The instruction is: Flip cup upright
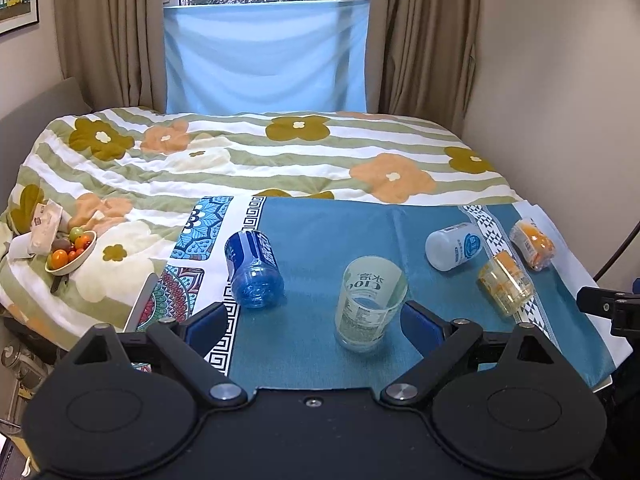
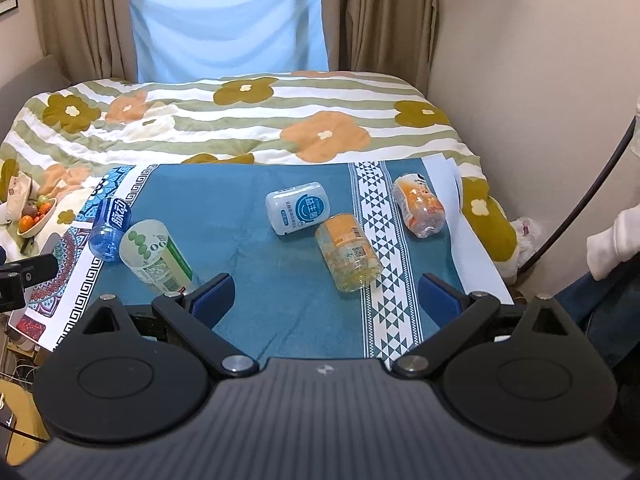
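Approach step: the cup lies on its side on the blue cloth, just ahead of the left gripper, jaws apart, empty. Right gripper also apart, idle. Next, judged: close on the cup wall, then tip it up

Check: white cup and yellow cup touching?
Apart. Right wrist view shows a strip of teal cloth between the white cup and the yellow cup; left wrist view shows the same gap.
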### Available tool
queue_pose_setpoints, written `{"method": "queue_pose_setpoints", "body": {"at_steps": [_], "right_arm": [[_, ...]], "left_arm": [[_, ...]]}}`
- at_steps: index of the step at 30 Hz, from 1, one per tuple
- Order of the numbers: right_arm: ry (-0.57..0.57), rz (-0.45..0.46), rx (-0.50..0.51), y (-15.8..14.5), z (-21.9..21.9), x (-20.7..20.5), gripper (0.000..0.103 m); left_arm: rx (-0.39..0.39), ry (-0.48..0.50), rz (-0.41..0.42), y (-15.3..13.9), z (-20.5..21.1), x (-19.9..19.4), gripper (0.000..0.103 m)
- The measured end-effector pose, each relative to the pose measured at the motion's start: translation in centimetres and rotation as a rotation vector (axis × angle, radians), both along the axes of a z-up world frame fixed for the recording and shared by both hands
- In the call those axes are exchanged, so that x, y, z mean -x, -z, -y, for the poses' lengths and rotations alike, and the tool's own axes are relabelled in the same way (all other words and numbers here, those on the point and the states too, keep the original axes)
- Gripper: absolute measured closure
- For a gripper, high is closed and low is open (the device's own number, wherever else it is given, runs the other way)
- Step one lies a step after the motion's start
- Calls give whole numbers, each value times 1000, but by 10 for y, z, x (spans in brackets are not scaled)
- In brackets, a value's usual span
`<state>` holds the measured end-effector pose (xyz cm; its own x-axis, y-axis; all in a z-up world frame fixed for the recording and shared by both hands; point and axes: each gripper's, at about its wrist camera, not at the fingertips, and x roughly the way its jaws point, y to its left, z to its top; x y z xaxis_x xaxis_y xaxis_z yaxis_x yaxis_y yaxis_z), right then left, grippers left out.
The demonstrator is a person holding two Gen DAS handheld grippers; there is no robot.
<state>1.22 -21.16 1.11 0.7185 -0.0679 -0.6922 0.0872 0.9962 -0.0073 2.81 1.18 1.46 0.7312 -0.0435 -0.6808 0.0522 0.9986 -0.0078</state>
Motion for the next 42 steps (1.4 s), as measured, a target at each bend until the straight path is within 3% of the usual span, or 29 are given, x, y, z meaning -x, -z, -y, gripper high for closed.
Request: {"method": "queue_pose_setpoints", "body": {"at_steps": [42], "right_arm": [[20,-3,4,1,4,0,0]], "left_arm": [[-50,29,25,2,8,0,7]]}}
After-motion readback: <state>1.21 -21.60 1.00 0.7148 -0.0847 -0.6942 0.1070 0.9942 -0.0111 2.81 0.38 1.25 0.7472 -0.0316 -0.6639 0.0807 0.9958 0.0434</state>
